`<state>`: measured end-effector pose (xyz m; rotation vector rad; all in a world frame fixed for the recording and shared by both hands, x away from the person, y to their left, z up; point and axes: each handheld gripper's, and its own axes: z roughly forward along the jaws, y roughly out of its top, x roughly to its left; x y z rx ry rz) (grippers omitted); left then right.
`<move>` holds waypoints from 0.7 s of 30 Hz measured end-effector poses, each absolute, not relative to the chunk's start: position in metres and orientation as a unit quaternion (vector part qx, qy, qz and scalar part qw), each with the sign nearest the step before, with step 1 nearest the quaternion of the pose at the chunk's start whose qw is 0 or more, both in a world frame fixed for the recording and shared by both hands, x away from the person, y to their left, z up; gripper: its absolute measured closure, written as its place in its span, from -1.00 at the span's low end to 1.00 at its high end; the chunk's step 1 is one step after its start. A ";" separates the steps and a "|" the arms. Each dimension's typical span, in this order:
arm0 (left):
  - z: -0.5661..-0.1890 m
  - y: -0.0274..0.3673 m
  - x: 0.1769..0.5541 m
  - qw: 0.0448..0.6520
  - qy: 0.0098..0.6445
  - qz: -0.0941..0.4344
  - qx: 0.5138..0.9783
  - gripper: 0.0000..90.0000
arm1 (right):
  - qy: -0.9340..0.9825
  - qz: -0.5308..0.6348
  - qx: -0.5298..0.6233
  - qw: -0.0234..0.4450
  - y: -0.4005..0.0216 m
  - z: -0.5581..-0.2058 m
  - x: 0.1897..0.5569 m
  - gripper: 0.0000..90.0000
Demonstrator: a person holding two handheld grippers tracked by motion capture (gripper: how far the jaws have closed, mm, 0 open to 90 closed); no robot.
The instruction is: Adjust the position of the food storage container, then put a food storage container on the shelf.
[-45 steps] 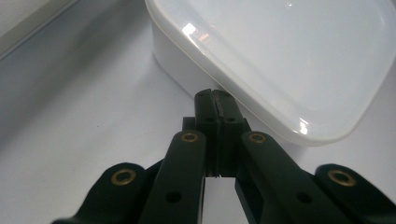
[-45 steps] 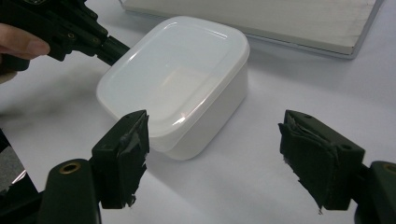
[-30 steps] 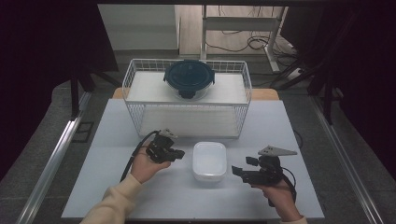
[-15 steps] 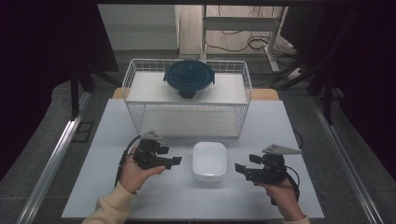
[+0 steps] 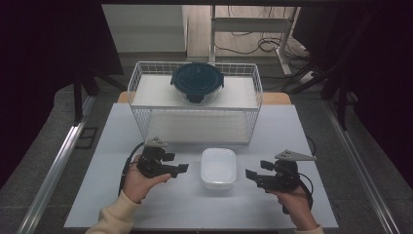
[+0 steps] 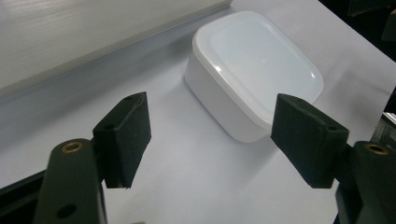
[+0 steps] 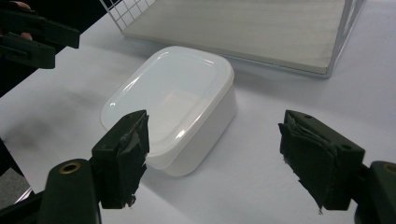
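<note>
White plastic box (image 5: 218,168), lid on, sits on the table (image 5: 195,214) between the two tongs, apart from both. Wire basket (image 5: 146,124) stands beyond it, a dark round lidded bowl (image 5: 197,83) on its upper shelf.

Left tongs (image 5: 181,168): spread wide, nothing between the pads. The jaws have just been opening, with no thing between them. The box lies ahead and a little to the right of the gap (image 6: 254,74), its near corner just past the right pad (image 6: 308,137).

Right tongs (image 5: 249,174): spread wide too, holding nothing. The box lies ahead and toward the left pad (image 7: 122,154), (image 7: 170,105).

Judgement: the step in hand looks like a two-sided approach to the box, one tool at each short side.

To do it well:
- Left tongs: swing slightly right so the box rim centres in the gap before closing.
- Right tongs: shift left likewise; now only the left pad lines up with the box.
- Come in low and level, pads on the wall below the lid rim, not on the lid, which may pop off.
- Close both sides evenly; smooth plastic may slide on the table if one side pushes first.
- Grip gently; thin walls may flex.
</note>
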<state>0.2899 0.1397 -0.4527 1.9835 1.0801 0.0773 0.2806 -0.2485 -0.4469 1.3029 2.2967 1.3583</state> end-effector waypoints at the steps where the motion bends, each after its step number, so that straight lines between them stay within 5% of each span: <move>1: -0.453 0.140 0.290 0.426 0.433 0.032 0.794 -0.39 | 0.771 0.454 0.437 0.085 -0.248 -0.447 0.281 -0.47; 21: -0.450 0.125 0.314 0.437 0.445 -0.009 0.782 -0.45 | 0.753 0.455 0.470 0.069 -0.233 -0.433 0.299 -0.35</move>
